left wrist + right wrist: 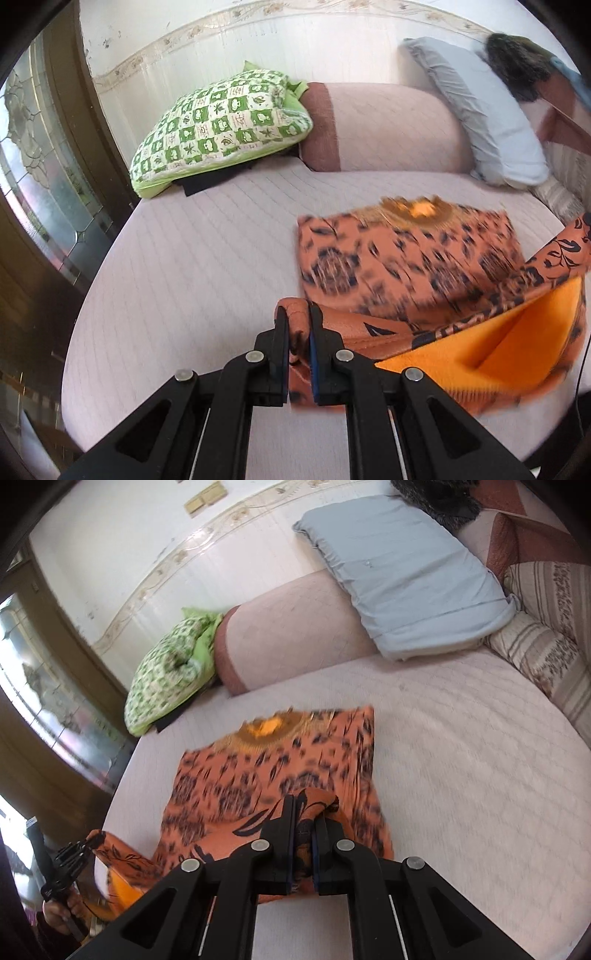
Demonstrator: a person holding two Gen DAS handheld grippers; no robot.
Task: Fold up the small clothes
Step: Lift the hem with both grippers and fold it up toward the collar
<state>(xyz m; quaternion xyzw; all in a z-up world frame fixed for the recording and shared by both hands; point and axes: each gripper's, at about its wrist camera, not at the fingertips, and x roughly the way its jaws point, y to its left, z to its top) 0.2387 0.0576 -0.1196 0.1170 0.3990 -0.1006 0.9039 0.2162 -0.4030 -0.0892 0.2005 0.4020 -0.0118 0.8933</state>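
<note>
Mid-fold: we hold the near hem of the orange garment (pixel 280 771) up, the fold not yet laid down

Our left gripper (pixel 298 325) pinches one lifted corner and our right gripper (pixel 306 814) is clamped on the other, so the bright orange inside shows between them; the collar end lies flat on the pale bed (pixel 461 760), near the green checked pillow (pixel 221 125) and blue pillow (pixel 402 572). We judge this fold only begun, with laying the hem over and any later folds left

Both wrist views low over bed (pixel 192 258)
</note>
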